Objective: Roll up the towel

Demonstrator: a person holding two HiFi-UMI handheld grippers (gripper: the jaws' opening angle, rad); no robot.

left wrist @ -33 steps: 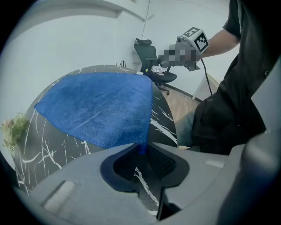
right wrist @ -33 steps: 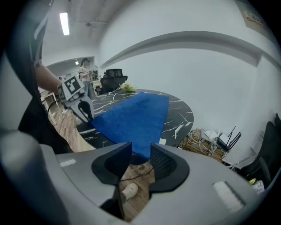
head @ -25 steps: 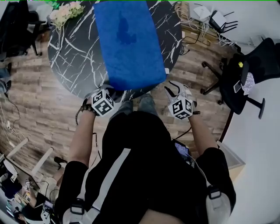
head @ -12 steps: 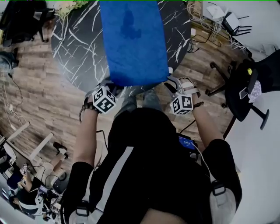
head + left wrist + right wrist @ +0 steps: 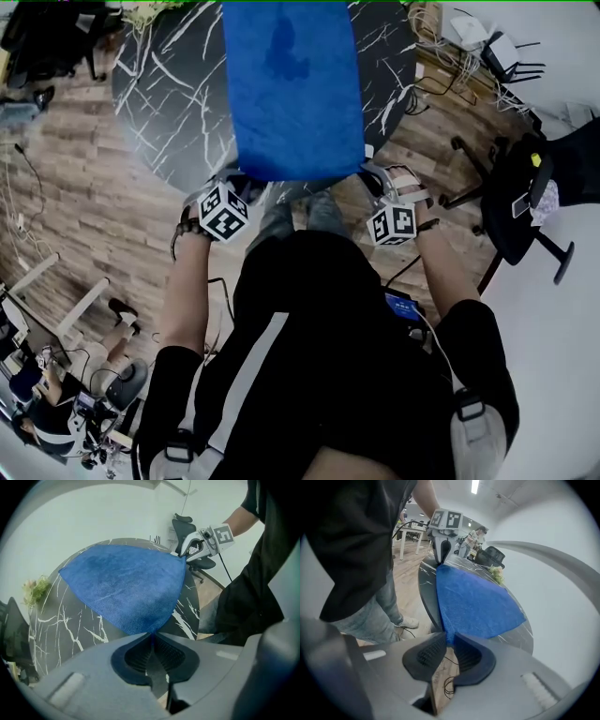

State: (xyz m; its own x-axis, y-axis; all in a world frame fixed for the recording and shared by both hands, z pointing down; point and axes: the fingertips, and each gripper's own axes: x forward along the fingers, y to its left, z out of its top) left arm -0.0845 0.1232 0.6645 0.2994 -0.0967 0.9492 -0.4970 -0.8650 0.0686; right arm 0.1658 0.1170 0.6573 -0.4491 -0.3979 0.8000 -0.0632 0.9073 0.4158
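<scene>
1. The left gripper [image 5: 151,638] is clamped on the towel's near left corner, which is pinched right at its fingertips.
2. The towel [image 5: 295,89] is spread flat on the table [image 5: 178,94], stretching away ahead of both pairs of fingers. No roll is begun, so all the rolling is judged to be left.
3. The jaws of the right gripper [image 5: 449,639] have just been closing, and the near right corner is nipped between them.
4. The towel is seen as a soft, napped blue rectangle, and the table as round, hard and black with white veins.

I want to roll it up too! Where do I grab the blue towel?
By its two near corners, coming from where the person stands: the towel lies flat and that short edge reaches the rim of the table, easy to pinch.
</scene>
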